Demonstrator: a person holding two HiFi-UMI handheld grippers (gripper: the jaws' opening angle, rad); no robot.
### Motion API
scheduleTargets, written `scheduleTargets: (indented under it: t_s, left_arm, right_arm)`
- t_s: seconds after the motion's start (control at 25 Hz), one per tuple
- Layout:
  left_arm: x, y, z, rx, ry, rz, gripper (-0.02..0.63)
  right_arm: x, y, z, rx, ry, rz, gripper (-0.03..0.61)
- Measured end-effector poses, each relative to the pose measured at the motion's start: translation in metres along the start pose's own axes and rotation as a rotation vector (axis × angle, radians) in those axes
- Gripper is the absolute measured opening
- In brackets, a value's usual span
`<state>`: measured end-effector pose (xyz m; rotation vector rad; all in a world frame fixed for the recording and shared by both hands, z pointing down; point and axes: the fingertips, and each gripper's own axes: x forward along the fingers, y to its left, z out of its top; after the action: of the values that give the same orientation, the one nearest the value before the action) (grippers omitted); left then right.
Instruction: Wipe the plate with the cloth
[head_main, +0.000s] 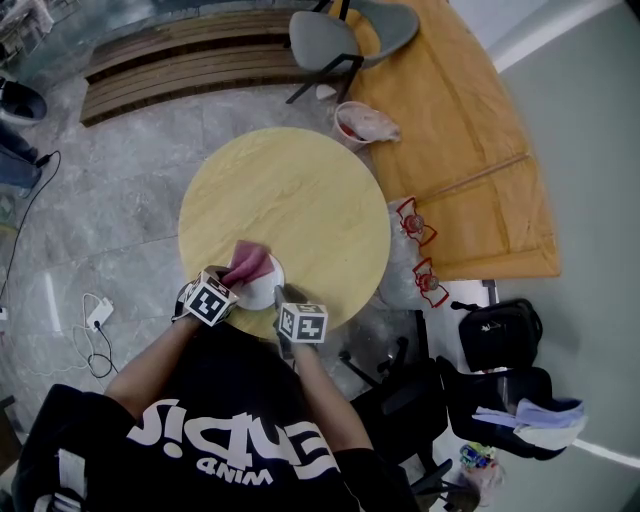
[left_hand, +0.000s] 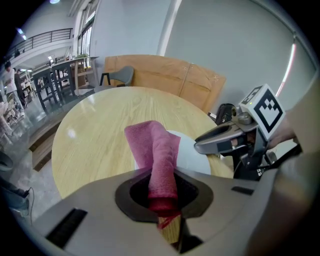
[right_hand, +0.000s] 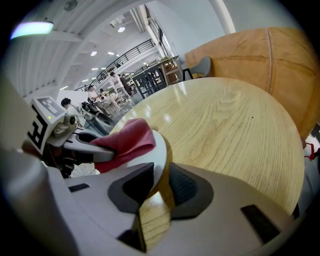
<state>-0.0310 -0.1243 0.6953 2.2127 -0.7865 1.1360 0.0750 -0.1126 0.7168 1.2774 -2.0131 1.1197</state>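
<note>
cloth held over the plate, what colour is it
Deep pink. The cloth shows best in the left gripper view, lying against the white plate.

1. At near edge of round pale wooden table (head_main: 300, 190): small white round plate (head_main: 268, 293);
2. On plate's left half: folded pink cloth (head_main: 248, 264), end in left gripper (left_hand: 162, 197);
3. Clamped on plate's right rim: right gripper (right_hand: 161, 182).

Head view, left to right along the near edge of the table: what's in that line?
White charger on the floor → left gripper → pink cloth it holds → right gripper, clamped on the plate rim → red objects on the floor → black bag.
</note>
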Motion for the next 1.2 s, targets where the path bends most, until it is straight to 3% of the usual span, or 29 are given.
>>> scheduleTargets:
  t_s: [0.32, 0.84, 1.2]
  left_arm:
    - [-0.023, 0.003, 0.007, -0.072, -0.022, 0.009, 0.051]
    - [-0.031, -0.042, 0.032, 0.017, -0.066, -0.093, 0.051]
    - [-0.026, -0.078, 0.022, 0.054, -0.007, -0.191, 0.051]
  right_arm:
    - [0.000, 0.000, -0.001, 0.003, -0.004, 0.006, 0.110]
    - [0.000, 0.001, 0.000, -0.007, 0.002, 0.005, 0.110]
    - [0.000, 0.000, -0.001, -0.006, -0.003, 0.002, 0.110]
